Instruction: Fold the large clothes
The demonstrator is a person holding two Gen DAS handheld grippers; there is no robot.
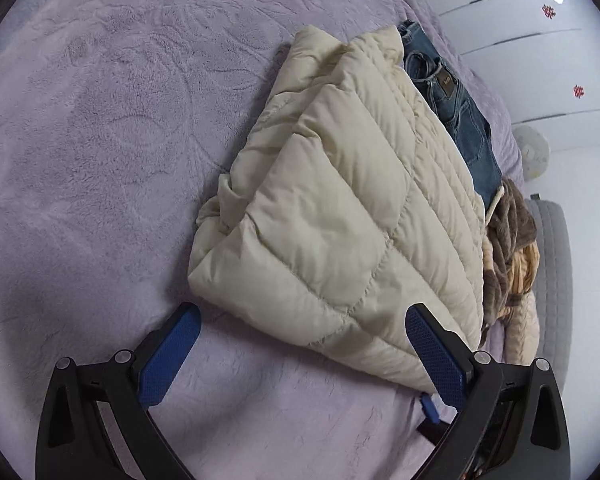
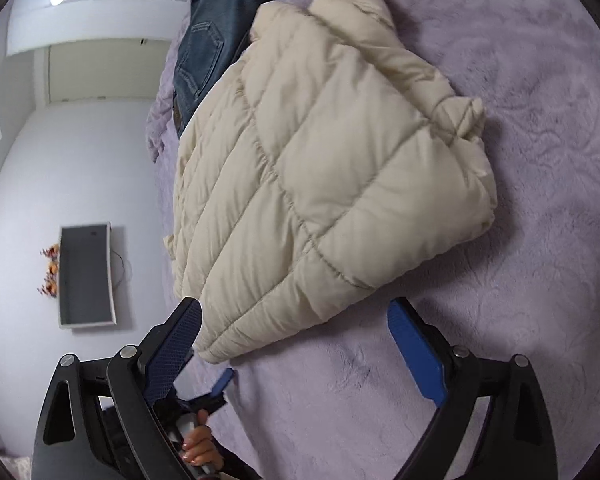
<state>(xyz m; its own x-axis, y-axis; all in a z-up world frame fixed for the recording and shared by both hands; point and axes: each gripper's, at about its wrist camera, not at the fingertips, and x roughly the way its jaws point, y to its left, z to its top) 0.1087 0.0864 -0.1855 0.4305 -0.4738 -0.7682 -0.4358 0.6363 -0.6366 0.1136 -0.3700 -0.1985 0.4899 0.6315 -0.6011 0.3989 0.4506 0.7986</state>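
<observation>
In the left wrist view, the lilac plush bed cover [image 1: 100, 140] fills the left side and the near ground. The left hand-held gripper [image 1: 300, 312] hangs over it with its 2 blue-padded fingers [image 1: 168, 356] spread wide and nothing between them; its right finger lies over the near edge of the cream puffer jacket [image 1: 340, 208]. The jacket is folded into a thick, quilted bundle that lies on the bed cover, just right of centre. Partly under its far right edge lies a pair of blue jeans [image 1: 452, 108], and right of the jacket's near half sits a heap of brown and tan clothing [image 1: 508, 240]. Further right stand white drawer fronts [image 1: 540, 60].

In the right wrist view, a grey tray [image 2: 86, 276] sits on the pale floor at the left. The jeans [image 2: 204, 48] lie at the far left of the bed, partly under the jacket [image 2: 320, 168]. The right hand-held gripper [image 2: 296, 308] is likewise spread wide and empty, its left finger [image 2: 176, 344] touching or just over the jacket's near corner, its right finger above bare bed cover [image 2: 520, 160].
</observation>
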